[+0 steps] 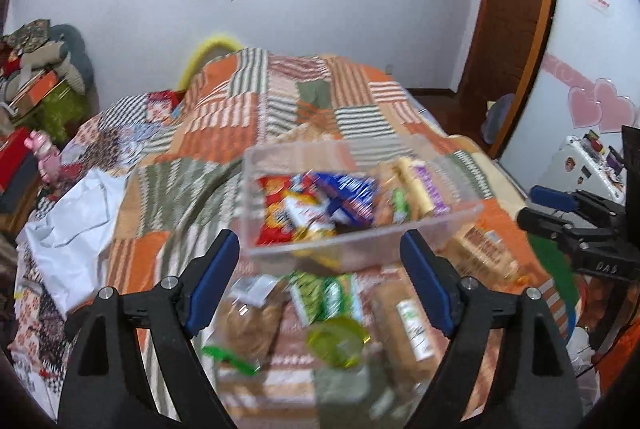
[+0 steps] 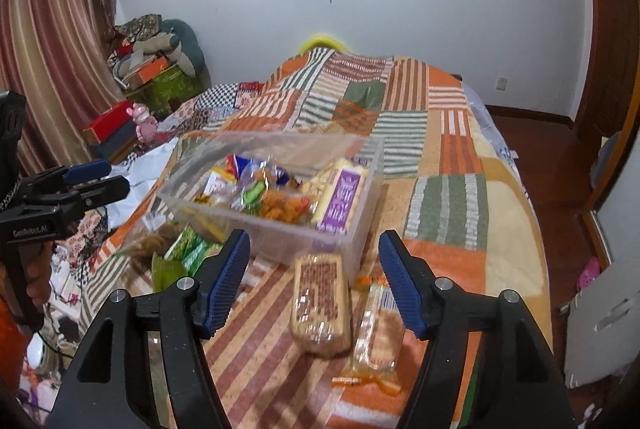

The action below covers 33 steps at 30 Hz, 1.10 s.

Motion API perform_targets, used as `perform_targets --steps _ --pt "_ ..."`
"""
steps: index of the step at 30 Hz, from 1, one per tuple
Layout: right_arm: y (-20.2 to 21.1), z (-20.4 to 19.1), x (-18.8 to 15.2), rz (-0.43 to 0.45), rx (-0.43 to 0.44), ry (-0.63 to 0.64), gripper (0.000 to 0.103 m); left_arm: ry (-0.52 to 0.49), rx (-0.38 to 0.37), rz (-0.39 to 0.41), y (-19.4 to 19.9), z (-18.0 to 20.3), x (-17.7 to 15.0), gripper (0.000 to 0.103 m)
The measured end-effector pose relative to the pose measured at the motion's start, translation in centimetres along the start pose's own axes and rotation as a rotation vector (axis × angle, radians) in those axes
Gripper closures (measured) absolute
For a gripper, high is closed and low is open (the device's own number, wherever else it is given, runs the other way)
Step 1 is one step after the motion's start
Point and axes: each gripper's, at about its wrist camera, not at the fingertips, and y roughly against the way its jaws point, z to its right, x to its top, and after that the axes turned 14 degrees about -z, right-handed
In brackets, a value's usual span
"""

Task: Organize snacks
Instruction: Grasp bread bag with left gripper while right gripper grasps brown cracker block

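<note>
A clear plastic bin (image 1: 352, 253) (image 2: 360, 165) sits on the quilted bed and holds several snack packs. My left gripper (image 1: 320, 249) is open and empty, just before the bin's near wall, above loose snacks: green packets (image 1: 320, 297), a yellow-lidded cup (image 1: 336, 341) and bagged cookies (image 1: 252, 321). My right gripper (image 2: 314, 249) is open and empty over a peanut-brittle pack (image 2: 320, 301) and an orange-edged cracker pack (image 2: 376, 333) lying in front of the bin. Each gripper shows in the other's view, the left (image 2: 96, 177) and the right (image 1: 552, 205).
The patchwork quilt (image 2: 448, 205) covers the bed. White plastic sheet (image 1: 76, 213) lies left of the bin. Boxes and stuffed toys (image 2: 152, 53) pile at the left wall. A wooden door (image 1: 512, 9) and a white appliance (image 1: 592, 165) stand to the right.
</note>
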Motion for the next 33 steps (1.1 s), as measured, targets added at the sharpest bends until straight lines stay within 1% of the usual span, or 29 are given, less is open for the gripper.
perform_targets --steps 3,11,14,17,22,29,30,31,33 --pt "-0.6 -0.1 -1.0 -0.028 0.003 -0.007 0.040 0.036 0.029 -0.023 -0.3 -1.5 -1.4 0.020" --pt "-2.3 0.3 -2.1 -0.084 0.017 -0.042 0.039 0.114 0.042 -0.084 -2.2 -5.0 -4.0 0.020" --pt "-3.2 0.4 -2.2 -0.107 0.024 -0.052 0.039 0.139 0.020 -0.122 -3.9 -6.0 -4.2 0.020" --pt "-3.9 0.3 -2.4 -0.121 0.023 -0.054 0.039 0.142 0.013 -0.150 -5.4 -6.5 -4.1 0.020" --pt "-5.3 0.6 -2.4 -0.150 0.035 -0.069 0.039 0.151 -0.008 -0.196 -8.0 -6.8 -3.5 0.020" --pt "-6.5 0.9 -2.7 -0.178 0.055 -0.079 0.040 0.157 -0.022 -0.270 -11.2 -7.0 -3.7 0.020" --pt "-6.6 1.0 -2.7 -0.179 0.055 -0.081 0.043 0.161 -0.021 -0.273 -11.6 -7.1 -3.7 0.020" --pt "-6.7 0.9 -2.7 -0.179 0.051 -0.079 0.051 0.164 -0.020 -0.271 -11.8 -7.1 -3.7 0.020" --pt "-7.0 0.7 -2.8 -0.192 0.024 -0.069 0.061 0.165 -0.006 -0.261 -12.0 -7.1 -3.8 0.020"
